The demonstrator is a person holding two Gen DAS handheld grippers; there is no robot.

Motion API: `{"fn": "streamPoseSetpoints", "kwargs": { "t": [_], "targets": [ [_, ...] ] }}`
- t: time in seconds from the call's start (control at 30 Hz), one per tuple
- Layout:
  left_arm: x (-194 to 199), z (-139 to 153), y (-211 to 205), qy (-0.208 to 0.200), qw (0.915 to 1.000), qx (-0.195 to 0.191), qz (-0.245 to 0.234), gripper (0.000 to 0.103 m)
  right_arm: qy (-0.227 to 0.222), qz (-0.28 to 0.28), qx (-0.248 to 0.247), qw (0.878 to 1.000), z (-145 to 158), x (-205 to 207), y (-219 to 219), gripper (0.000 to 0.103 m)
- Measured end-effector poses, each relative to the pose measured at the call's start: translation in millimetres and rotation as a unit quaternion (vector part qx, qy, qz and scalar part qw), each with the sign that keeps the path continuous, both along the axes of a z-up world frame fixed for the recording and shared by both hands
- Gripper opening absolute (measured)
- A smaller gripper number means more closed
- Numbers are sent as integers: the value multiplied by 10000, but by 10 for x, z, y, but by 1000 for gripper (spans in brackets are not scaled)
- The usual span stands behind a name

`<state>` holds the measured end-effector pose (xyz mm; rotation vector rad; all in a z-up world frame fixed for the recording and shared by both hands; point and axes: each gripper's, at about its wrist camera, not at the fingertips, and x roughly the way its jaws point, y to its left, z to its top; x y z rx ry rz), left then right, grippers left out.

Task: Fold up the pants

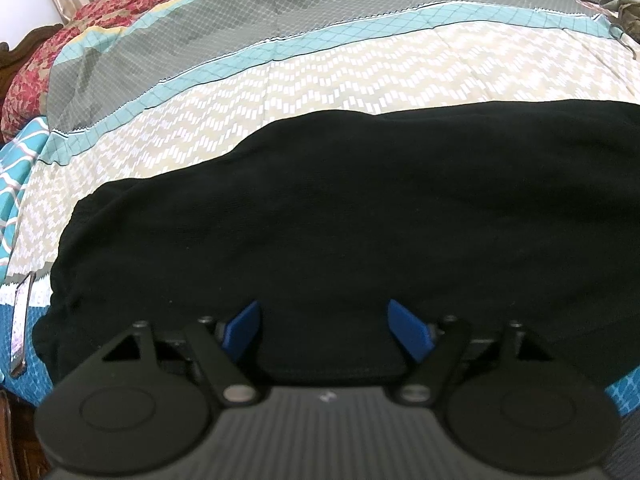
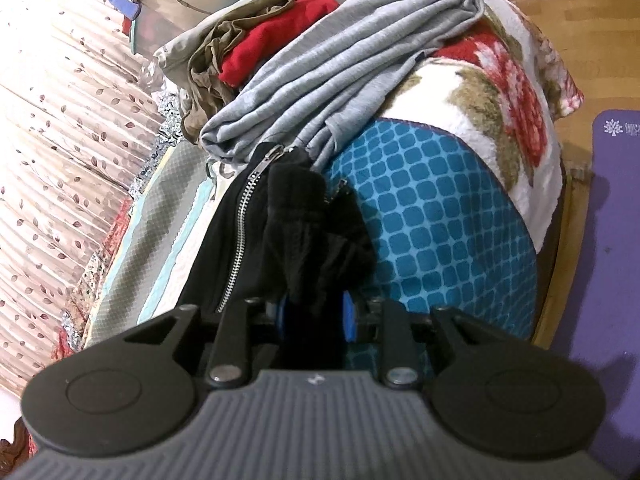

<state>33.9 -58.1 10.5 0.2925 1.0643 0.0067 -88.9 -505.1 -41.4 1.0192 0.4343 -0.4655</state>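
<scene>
The black pants [image 1: 340, 208] lie spread across the near part of the bed [image 1: 320, 76], covering the cream zigzag band of the patterned bedspread and reaching down to its teal checked edge. In the left wrist view the left gripper [image 1: 326, 326] sits low over the near edge of the pants with its blue fingers [image 1: 242, 330] spread wide apart; black cloth lies between and under them, and nothing is pinched. A narrow phone-like object [image 1: 20, 326] lies at the left edge of the bed, just beside the pants.

In the right wrist view the right gripper [image 2: 314, 316] has its blue fingers [image 2: 348, 316] drawn close around a bunched fold of the pants [image 2: 308, 232], which rises up out of the fingers in a dark lump. A silver zipper [image 2: 240, 236] runs along the open fly just left of that fold. The cloth hangs over the teal checked bedspread [image 2: 440, 220].

Beyond the pants a folded grey garment [image 2: 340, 64] rests on a pile with a red cloth [image 2: 276, 40] and an olive-brown one [image 2: 212, 76] beside it. A floral blanket [image 2: 500, 92] lies at the right end of the bed, and a purple mat [image 2: 612, 220] covers the floor further right. No containers show in either view
</scene>
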Motion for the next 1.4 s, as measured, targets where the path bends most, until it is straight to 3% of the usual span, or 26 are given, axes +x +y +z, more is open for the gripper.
{"fn": "streamPoseSetpoints", "kwargs": {
  "t": [0.33, 0.5, 0.63, 0.73, 0.93, 1.07, 1.2, 1.3, 1.4],
  "targets": [
    [-26, -3, -37, -79, 9999, 133, -55, 76, 7, 43, 26, 10000, -8, -19, -14, 27],
    [-32, 6, -37, -64, 9999, 94, -35, 76, 341, 175, -365, 9986, 144, 57, 83, 20],
    [-8, 53, 67, 33, 9997, -254, 60, 74, 114, 410, -1165, 9923, 455, 63, 349, 14],
    [6, 94, 131, 76, 9985, -537, 98, 74, -78, 750, -1783, 9811, 723, 105, 586, 14],
    [-20, 144, 212, 55, 9964, -841, 70, 74, -349, 1666, -2465, 9541, 991, 269, 1136, 14],
    [-57, 166, 219, 52, 9950, -996, 49, 74, -320, 2424, -2801, 9283, 946, 422, 1566, 14],
    [-104, 235, 264, 23, 9920, -1263, -20, 75, -169, 3231, -2746, 9055, 774, 607, 1928, 13],
    [-114, 345, 326, 77, 9810, -1930, -152, 80, 229, 3753, -2771, 8842, 601, 736, 2187, 13],
    [-68, 435, 317, 260, 9640, -2623, -347, 92, 544, 3890, -2753, 8774, 447, 797, 2283, 13]
  ]
}}
